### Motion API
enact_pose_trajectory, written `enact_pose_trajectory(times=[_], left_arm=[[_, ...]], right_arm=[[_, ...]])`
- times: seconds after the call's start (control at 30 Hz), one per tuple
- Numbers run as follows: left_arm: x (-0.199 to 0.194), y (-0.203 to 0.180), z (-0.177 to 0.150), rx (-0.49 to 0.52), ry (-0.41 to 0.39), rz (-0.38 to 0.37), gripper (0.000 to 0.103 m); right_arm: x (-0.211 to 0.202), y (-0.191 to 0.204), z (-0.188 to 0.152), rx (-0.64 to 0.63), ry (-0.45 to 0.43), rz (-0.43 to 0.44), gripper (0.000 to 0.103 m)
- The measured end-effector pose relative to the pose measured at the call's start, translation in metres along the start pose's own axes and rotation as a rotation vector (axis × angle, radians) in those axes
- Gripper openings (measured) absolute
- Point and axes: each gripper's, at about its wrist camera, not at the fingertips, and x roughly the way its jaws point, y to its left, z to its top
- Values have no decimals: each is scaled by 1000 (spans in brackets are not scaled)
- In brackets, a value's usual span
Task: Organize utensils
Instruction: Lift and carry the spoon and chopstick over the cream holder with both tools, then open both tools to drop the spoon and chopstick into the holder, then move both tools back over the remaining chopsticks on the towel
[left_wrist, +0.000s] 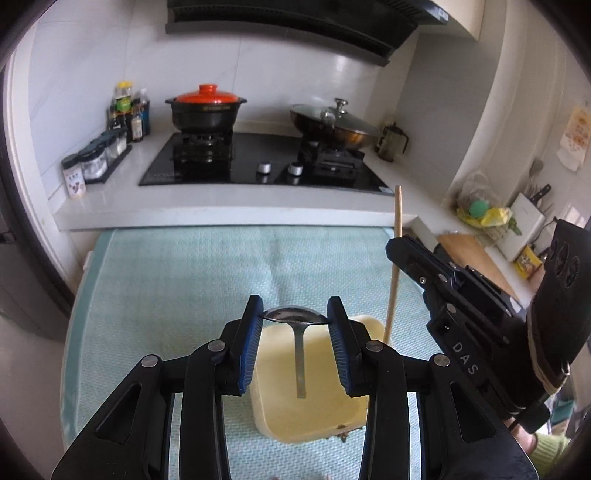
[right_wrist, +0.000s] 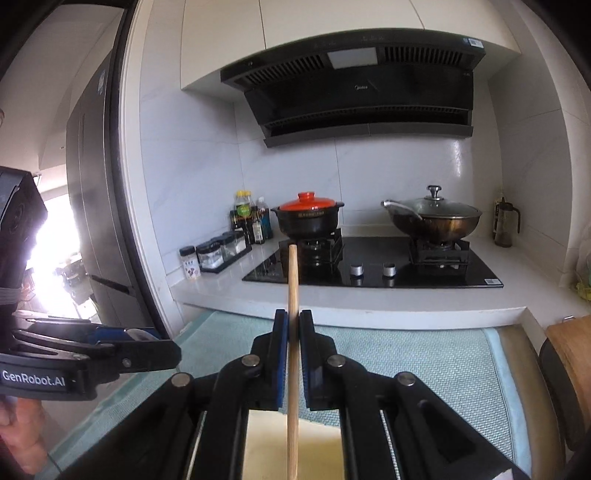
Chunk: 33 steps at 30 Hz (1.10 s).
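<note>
Left gripper (left_wrist: 295, 317) closed on the bowl of a metal spoon (left_wrist: 300, 343), fingers (left_wrist: 251, 343) pressing its two sides, handle hanging down over the pale yellow tray (left_wrist: 354, 421). Right gripper (right_wrist: 293, 332) closed tight on a wooden stick (right_wrist: 292, 332), probably a chopstick or a handle, standing almost upright, lower end down inside the same tray. Tray resting on the green mat (left_wrist: 166, 295) that covers the bench, in front of the stove (left_wrist: 258, 162). Step in hand, by judgement: bringing both utensils to the tray for putting down. Better to lower one at a time, handle end first, close to the tray floor before releasing, to avoid a bounce. Good to lay the spoon along one side and the stick parallel beside it. Care needed with the spoon: smooth round bowl, easy to slip or swing in the fingers.
</note>
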Motion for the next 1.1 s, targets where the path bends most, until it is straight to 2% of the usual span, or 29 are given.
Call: enact_pose_trajectory(times=[0.13, 0.17, 0.2, 0.23, 0.27, 0.3, 0.47, 0.57, 0.67, 0.8, 0.93, 1.03, 1.1], left_arm=[[23, -7, -13, 23, 58, 42, 38], [26, -8, -14, 23, 68, 56, 43], [25, -9, -15, 24, 72, 66, 52], [22, -9, -15, 26, 67, 74, 57], [16, -10, -15, 29, 55, 85, 63], [7, -11, -13, 35, 41, 96, 67], [-59, -11, -18, 70, -53, 138, 86], [-110, -9, -38, 93, -100, 146, 92], [-161, -5, -74, 98, -128, 148, 99], [-216, 2, -139, 105, -122, 147, 100], [-255, 12, -214, 103, -107, 185, 100], [-276, 20, -269, 64, -117, 219, 100], [-287, 24, -301, 19, -116, 212, 100]], right_arm=[[10, -7, -23, 19, 104, 13, 8], [13, -9, -26, 26, 135, 17, 8], [15, -12, -28, 33, 160, 10, 11], [15, -14, -28, 38, 179, 2, 26], [13, -17, -27, 47, 183, -3, 36], [6, -20, -24, 60, 172, -7, 49], [-54, -21, 7, 83, 94, -29, 51], [-105, -12, 17, 51, 58, -28, 53], [-163, 0, 13, 1, 46, -31, 55], [-242, 16, -14, -43, 58, -40, 59], [-309, 33, -66, -50, 108, -96, 59], [-353, 43, -114, 0, 126, -117, 59], [-377, 51, -145, 30, 135, -142, 59]])
